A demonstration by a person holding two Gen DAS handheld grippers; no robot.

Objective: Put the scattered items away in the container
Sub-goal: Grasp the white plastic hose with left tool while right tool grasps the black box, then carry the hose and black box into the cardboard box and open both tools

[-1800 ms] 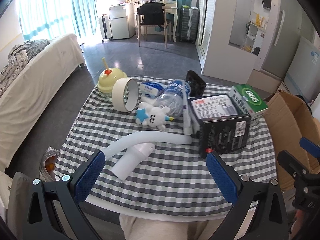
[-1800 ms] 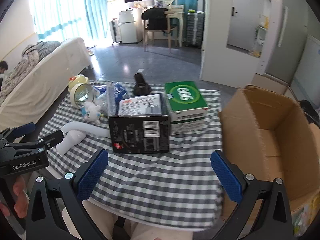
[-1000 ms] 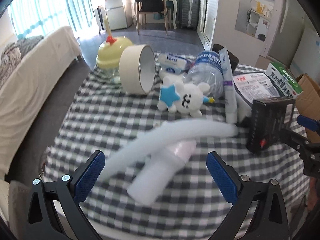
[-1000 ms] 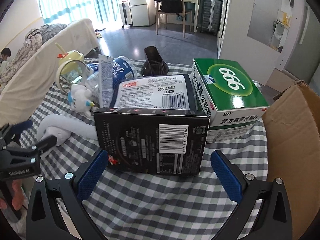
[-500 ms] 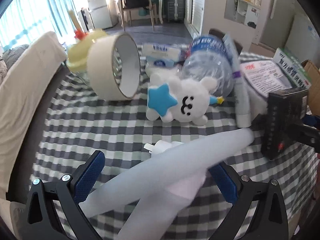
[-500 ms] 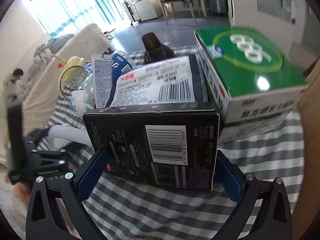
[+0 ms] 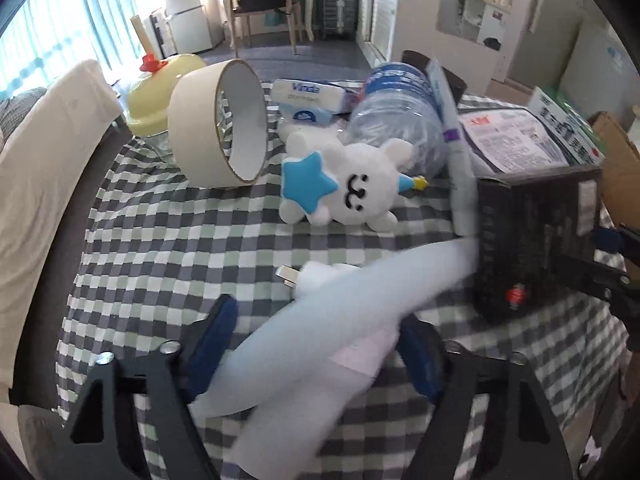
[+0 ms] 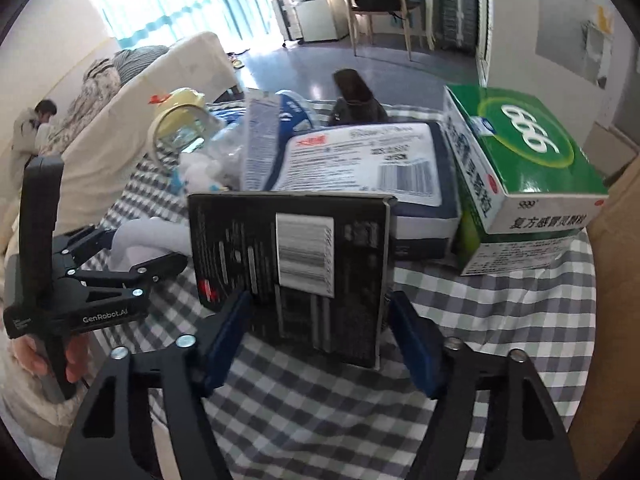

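Left hand-held gripper (image 7: 316,344) has its blue jaws closing around a white curved tube (image 7: 328,320), which lies between the pads; whether they already press on it cannot be told. Right hand-held gripper (image 8: 318,336) is likewise closing, with a black box (image 8: 292,268) standing between its pads and a thin gap showing on the right side.

Both work over a tabletop (image 7: 168,248) covered in grey-and-white checked cloth. Behind it the room shows a grey floor, a white sofa (image 7: 36,152) on the left, blue curtains at the window and a chair at a desk. A person (image 8: 28,132) sits beyond the sofa in the right wrist view.

Just past the tube lies a white plush toy (image 7: 360,192) with a blue star, then a roll of tape (image 7: 220,128) on its edge, a yellow-lidded cup (image 7: 160,96), a clear water bottle (image 7: 400,120) and a tissue pack (image 7: 308,96). Touching the black box at the back is a flat white-labelled package (image 8: 360,164), and beside that a green box (image 8: 524,160). The cardboard container (image 8: 616,216) stands at the right edge of the tabletop.

Compared with a second ago, both grippers have come down close to their objects, and their jaws, then spread wide, are now narrowed around tube and box.
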